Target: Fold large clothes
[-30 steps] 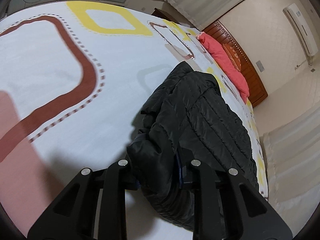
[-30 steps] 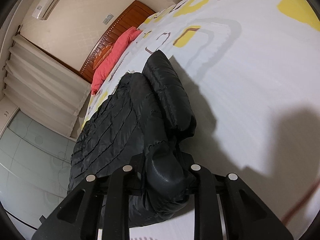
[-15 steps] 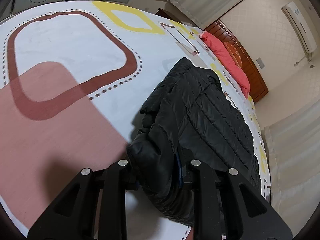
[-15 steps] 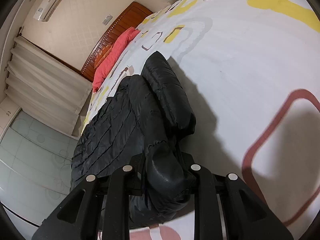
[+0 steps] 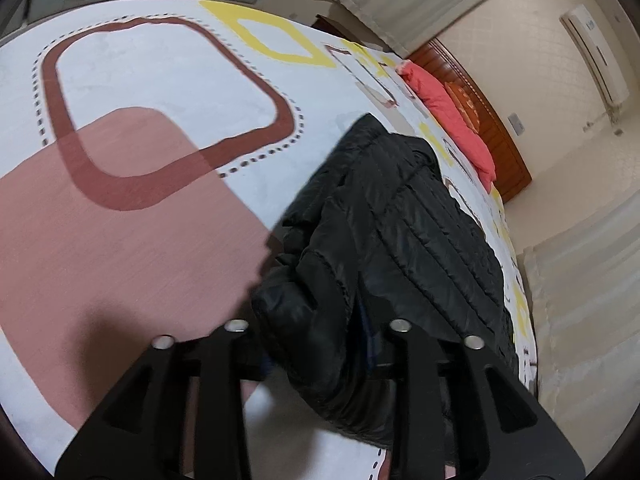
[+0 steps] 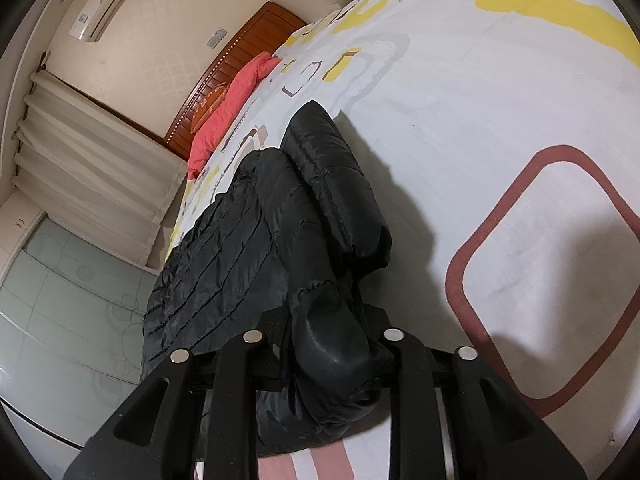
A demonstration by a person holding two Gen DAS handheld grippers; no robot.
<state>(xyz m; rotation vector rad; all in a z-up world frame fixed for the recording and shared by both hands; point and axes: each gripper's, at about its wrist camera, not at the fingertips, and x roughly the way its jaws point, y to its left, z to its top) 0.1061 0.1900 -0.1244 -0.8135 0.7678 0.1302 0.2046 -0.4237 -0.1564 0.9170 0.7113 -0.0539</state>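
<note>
You are working at the near end of a black quilted jacket (image 5: 400,240) that is lying on the bed (image 5: 160,80), stretched lengthwise from your grippers toward the red pillow (image 5: 452,120) at the wooden headboard (image 6: 248,52).

Your left gripper (image 5: 316,340) is sitting around a thick bunch of the jacket's near edge. Its fingers have just been opening, and in the left wrist view there now looks to be a gap beside the fabric on one side — so you seem to be letting go rather than gripping, though the padding is still lying between the fingers.

Your right gripper (image 6: 320,344) has also just been easing open, only a little. Its fingers are standing narrow with a fat roll of the jacket wedged between them and touching both sides, so you are still holding that end.

Judging by the lie of it, the jacket is already doubled into a long narrow bundle, one sleeve (image 6: 332,176) lying on top along the side away from the curtain. What is left, most likely, is releasing both ends — then folding the length across toward the pillow and pressing it flat.
</note>
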